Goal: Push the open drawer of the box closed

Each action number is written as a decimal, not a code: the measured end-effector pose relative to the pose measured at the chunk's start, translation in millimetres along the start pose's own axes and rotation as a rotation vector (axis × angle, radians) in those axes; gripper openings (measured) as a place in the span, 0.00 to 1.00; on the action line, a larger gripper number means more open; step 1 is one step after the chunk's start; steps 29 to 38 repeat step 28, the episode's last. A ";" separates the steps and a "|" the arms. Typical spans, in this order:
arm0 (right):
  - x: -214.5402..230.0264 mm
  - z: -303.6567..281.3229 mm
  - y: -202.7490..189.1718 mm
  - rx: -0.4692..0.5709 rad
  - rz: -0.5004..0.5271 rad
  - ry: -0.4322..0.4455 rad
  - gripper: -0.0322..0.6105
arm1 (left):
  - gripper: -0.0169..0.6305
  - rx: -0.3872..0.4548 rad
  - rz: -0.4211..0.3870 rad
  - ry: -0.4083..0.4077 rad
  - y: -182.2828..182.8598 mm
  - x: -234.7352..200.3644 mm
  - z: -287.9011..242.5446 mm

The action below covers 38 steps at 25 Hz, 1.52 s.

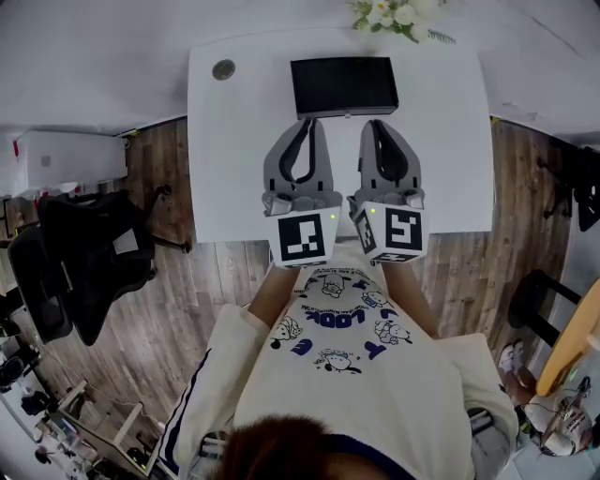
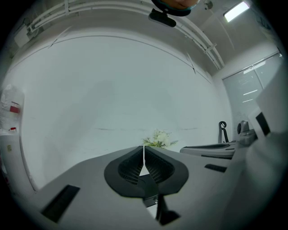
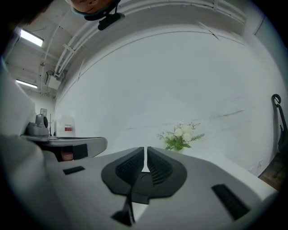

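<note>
Grippers: two are counted, held side by side over the near half of the desk [image 1: 234, 169], both aimed at its far edge.
Left gripper [image 1: 304, 124]: its fingers [image 2: 129, 167] are pressed together along a thin seam, and nothing is held between them.
Right gripper [image 1: 375, 125]: its fingers [image 3: 158, 170] are likewise brought together, and nothing is clamped.
Marker cubes: two are seen, one at the rear of each gripper, over the near edge of the desk; the left cube [image 1: 307, 236] and the right cube [image 1: 392, 232] nearly touch.
Box [image 1: 343, 86]: one black box is set at the middle of the far edge of the desk, just ahead of both fingertips and apart from them; whether its drawer is open cannot be told from above.
Cable hole [image 1: 223, 69]: one round hole is found near the far left corner of the desk.
Flowers [image 1: 394, 14]: one white bunch is placed beyond the far edge, toward the right corner.
Office chair [image 1: 89, 258]: one black chair is seen on the wooden floor [image 1: 202, 286], left of the desk.
</note>
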State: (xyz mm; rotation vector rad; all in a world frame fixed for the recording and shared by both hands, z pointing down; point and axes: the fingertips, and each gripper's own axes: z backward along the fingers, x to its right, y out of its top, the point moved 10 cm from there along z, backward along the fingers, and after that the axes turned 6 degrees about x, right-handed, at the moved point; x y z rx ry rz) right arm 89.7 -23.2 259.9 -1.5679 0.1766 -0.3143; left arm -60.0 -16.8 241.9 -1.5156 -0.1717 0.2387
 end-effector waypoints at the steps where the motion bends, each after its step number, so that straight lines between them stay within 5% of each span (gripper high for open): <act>1: -0.1 0.7 1.4 0.006 0.003 -0.001 0.11 | 0.06 0.004 0.000 -0.001 0.9 0.3 0.4; 38: 8.1 1.4 9.2 0.036 -0.003 -0.014 0.11 | 0.06 0.023 -0.015 0.000 5.4 6.0 -4.6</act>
